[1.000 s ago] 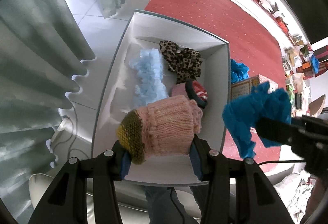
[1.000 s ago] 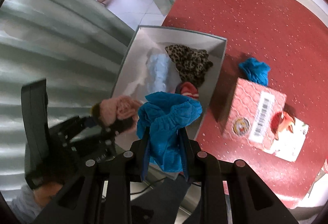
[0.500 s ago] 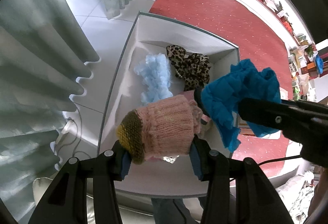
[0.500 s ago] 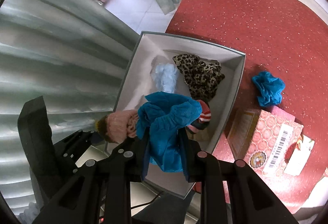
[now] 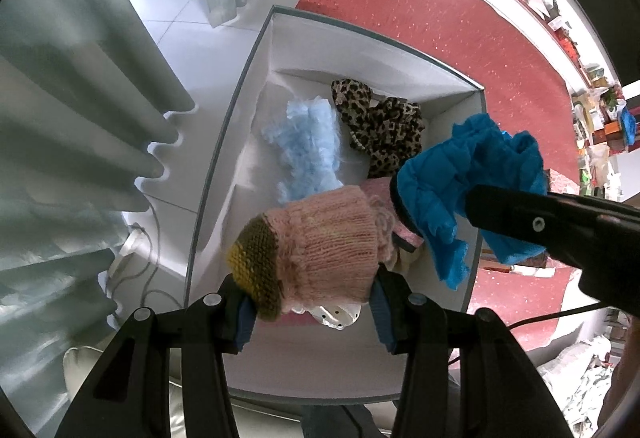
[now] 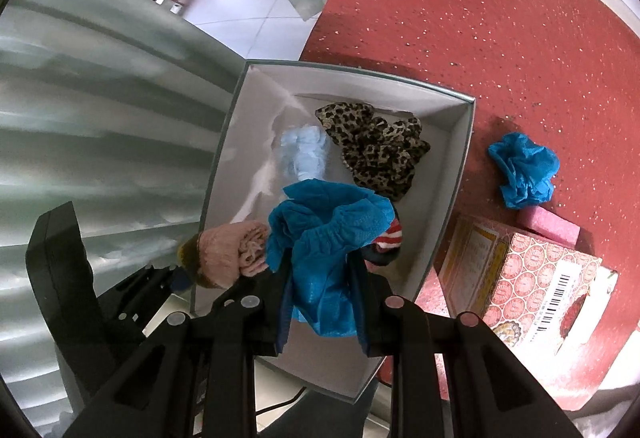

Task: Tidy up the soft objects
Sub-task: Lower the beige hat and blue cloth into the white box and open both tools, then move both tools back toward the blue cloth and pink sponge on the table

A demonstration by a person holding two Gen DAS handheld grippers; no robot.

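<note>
My left gripper is shut on a pink knitted piece with an olive end and holds it above the near part of the white box. My right gripper is shut on a crumpled blue cloth, also over the box; it shows in the left wrist view too. Inside the box lie a pale blue fluffy piece, a leopard-print cloth and a red-striped item, partly hidden.
A second blue cloth lies on the red carpet right of the box. A patterned pink carton and a pink block sit beside it. Grey curtains hang to the left.
Both grippers have moved in over the box with their loads. The right gripper with the blue cloth has come left, from beside the box to above its near right part.
</note>
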